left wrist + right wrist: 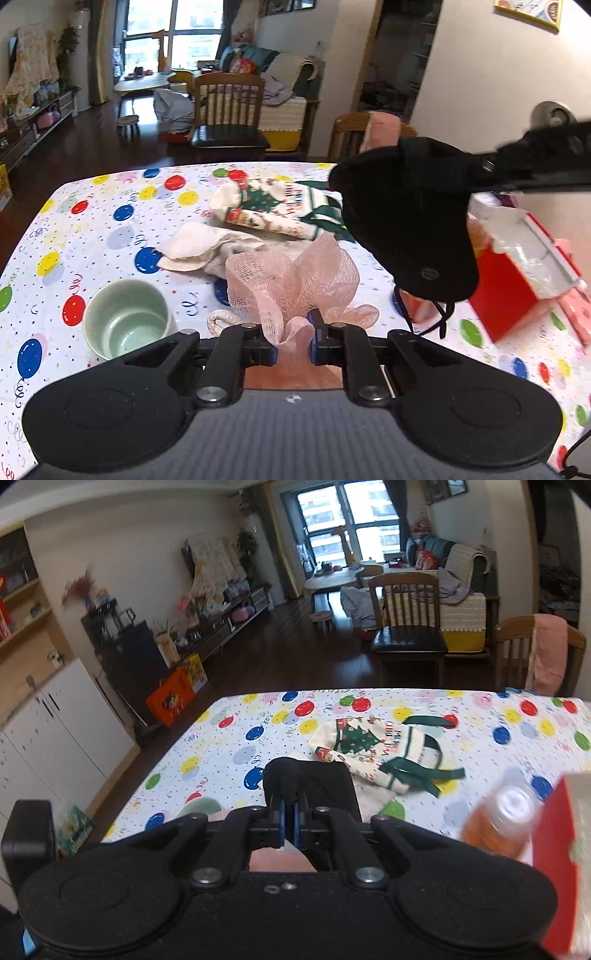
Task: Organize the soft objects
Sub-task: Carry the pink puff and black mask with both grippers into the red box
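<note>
- Soft things, counted: one pink mesh bath pouf (pixel 295 273), one black fabric face mask (pixel 406 218), one cream cloth tote bag printed with a Christmas tree and green straps (pixel 273 210), and one crumpled off-white cloth (pixel 192 247).
- My left gripper (pixel 291 343) is clenched on the pouf, whose gathered base is pinched between the blue-padded fingers (pixel 271 356); a white cord loop (pixel 218 321) lies beside the left finger.
- My right gripper (pixel 290 823) is clenched on the mask; black fabric rises from between its closed fingers. In the left wrist view the mask hangs above the table, its thin black ear cords (pixel 439 317) dangling.
- The tote and the off-white cloth lie on the table covered by a white cloth with coloured balloon print (pixel 110 206); the off-white cloth sits just in front of the tote, and the pouf stands nearest my left camera.
- Obstruction: in the left wrist view the hanging mask hides the right part of the tote and part of the box.
- Containers: one pale green ceramic cup (pixel 125 317), upright, nothing visible inside; one red cardboard box with white inner walls (pixel 524 266), open, holding crumpled clear plastic.
- Nearby: one blurred orange bottle with a clear cap (pixel 502 819) beside the red box; two wooden chairs (pixel 229 110) beyond the table, the right-hand one draped with a pink towel (pixel 546 653).
</note>
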`<state>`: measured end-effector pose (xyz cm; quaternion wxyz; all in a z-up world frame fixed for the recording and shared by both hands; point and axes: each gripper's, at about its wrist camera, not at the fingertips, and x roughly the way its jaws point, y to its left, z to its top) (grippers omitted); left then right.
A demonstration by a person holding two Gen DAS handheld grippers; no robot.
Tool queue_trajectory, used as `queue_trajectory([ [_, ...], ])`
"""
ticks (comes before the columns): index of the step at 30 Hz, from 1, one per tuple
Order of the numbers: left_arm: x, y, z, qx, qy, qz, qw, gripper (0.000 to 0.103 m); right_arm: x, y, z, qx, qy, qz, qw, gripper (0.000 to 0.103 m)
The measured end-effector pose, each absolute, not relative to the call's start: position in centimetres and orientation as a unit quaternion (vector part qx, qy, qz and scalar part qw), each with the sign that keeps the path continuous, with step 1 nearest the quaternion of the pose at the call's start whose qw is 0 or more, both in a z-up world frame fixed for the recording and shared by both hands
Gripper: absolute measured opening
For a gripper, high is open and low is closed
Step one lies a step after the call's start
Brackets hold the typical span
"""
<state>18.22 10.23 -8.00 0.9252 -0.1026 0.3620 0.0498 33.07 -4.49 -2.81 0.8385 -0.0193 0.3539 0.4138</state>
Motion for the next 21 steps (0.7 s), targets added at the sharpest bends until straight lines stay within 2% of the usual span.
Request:
queue_trajectory([
  [11, 17.2, 6.6, -3.5, -0.107, 0.358, -0.029, 0.927, 0.015, 30.1, -13.3, -0.4, 0.047, 0.346, 0.394, 0.851, 0.003],
  [21, 19.2, 0.6, 0.5, -0.101, 0.339, -0.082, 0.932, 0.015, 31.0, -20.9, 1.0, 0.068, 0.329, 0.348, 0.875, 0.004],
])
